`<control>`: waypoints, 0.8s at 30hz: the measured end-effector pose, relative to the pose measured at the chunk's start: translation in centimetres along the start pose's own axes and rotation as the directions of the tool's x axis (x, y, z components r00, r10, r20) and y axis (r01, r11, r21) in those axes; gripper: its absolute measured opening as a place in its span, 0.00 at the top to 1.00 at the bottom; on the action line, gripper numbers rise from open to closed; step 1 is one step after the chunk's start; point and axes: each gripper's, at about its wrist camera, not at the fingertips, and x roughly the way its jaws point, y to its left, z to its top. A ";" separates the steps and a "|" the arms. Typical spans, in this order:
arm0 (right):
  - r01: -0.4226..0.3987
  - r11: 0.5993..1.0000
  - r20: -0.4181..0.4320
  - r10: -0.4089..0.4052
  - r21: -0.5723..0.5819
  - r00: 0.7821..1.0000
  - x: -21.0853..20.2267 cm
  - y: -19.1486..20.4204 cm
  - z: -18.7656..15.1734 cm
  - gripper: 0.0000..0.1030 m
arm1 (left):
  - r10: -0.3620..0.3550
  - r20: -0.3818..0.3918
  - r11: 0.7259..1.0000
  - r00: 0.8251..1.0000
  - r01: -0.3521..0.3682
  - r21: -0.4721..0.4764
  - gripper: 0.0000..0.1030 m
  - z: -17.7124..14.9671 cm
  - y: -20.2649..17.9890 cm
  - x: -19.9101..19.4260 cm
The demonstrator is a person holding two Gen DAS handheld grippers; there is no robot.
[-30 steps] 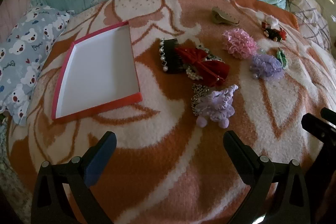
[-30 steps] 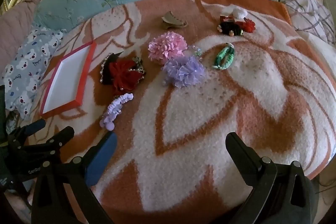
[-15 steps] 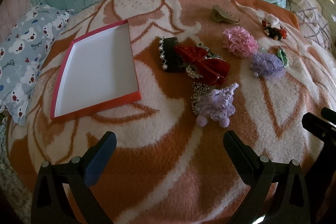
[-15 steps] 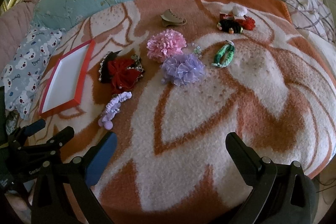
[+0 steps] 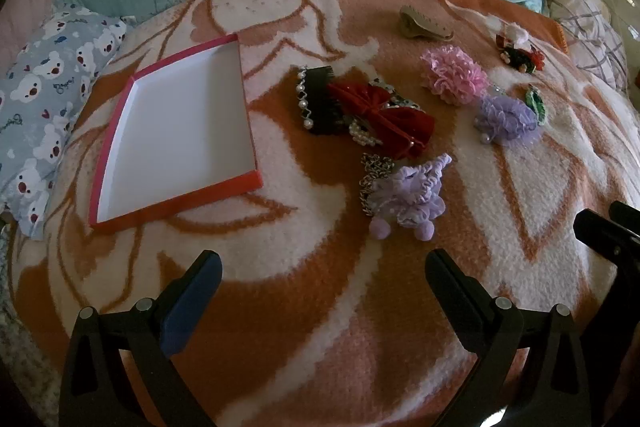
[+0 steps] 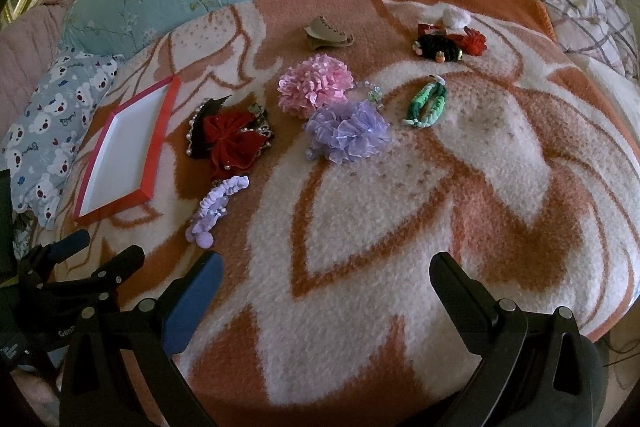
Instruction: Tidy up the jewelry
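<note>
Still empty, the red-rimmed tray (image 5: 172,131) lies on an orange-and-cream blanket (image 6: 400,227) while both claws hover spread wide, holding nothing: the left gripper (image 5: 320,283) and the right gripper (image 6: 326,279). Right of the tray sit a red velvet bow (image 5: 384,119), a black pearl comb (image 5: 316,99) and, nearest the left gripper, a frilly lilac scrunchie (image 5: 412,195) touching a metal chain (image 5: 372,171). Best approach, by my reading: pinch the soft scrunchie low, clear of the chain, then carry it left to the tray.

Only "Gen" reads clearly, on the left tongs (image 6: 94,255) (remaining letters are cut off).
</note>
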 end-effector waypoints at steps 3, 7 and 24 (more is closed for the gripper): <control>0.000 1.000 -0.001 0.000 0.002 1.000 0.0 -0.1 0.0 0.00 | -0.001 -0.002 1.000 1.000 0.001 0.000 0.01 0.0 0.0 0.1; -0.001 1.000 -0.003 0.001 0.007 1.000 0.1 -0.3 0.1 0.00 | -0.007 -0.005 1.000 1.000 0.007 -0.001 0.01 0.0 -0.1 0.3; -0.015 1.000 -0.011 0.015 0.022 1.000 0.5 -0.5 0.5 0.00 | -0.072 -0.016 0.997 0.997 0.071 -0.032 0.01 0.1 0.5 1.2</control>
